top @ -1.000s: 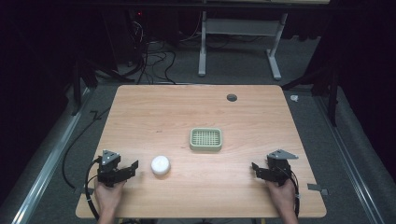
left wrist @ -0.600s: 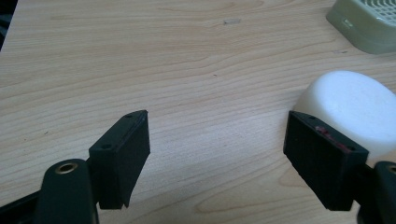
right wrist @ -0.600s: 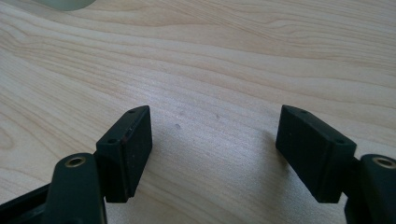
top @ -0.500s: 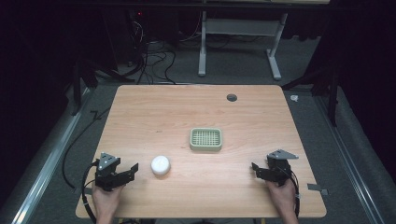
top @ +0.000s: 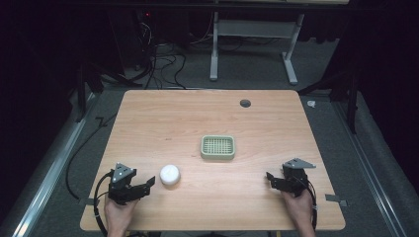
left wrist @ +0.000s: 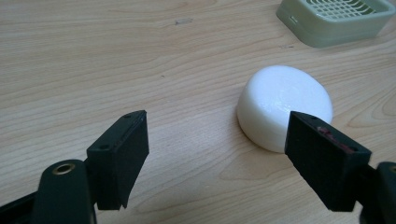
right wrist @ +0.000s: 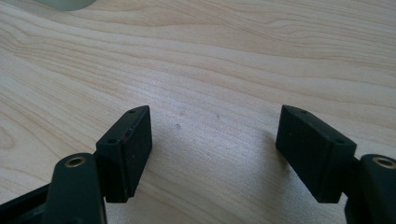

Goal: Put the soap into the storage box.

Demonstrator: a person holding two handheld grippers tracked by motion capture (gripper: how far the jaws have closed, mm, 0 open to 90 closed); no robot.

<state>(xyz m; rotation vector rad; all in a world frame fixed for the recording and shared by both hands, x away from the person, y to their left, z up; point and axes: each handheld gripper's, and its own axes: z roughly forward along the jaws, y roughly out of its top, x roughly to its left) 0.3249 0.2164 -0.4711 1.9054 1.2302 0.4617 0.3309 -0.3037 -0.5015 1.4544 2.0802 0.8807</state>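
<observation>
A round white soap bar (top: 170, 174) (left wrist: 284, 105) lies on the wooden table (top: 207, 123), left of centre near the front. Behind and to its right sits a pale green slotted soap dish (top: 218, 147) (left wrist: 334, 18), with nothing in it. My left gripper (top: 147, 184) (left wrist: 229, 158) is open at the front left, its jaws pointing at the soap from just short of it; the soap lies ahead toward the right-hand jaw. My right gripper (top: 270, 178) (right wrist: 215, 147) is open at the front right, low over bare wood with nothing between its fingers.
A dark round hole (top: 245, 103) is set in the table near the far edge. Beyond the table stand a white metal frame (top: 252, 39) and loose cables (top: 158, 64) on a dark floor. A rail (top: 47, 168) runs along the left side.
My left gripper has drawn back slightly toward the front edge and to the left. The right gripper, the soap and the dish have not moved.
</observation>
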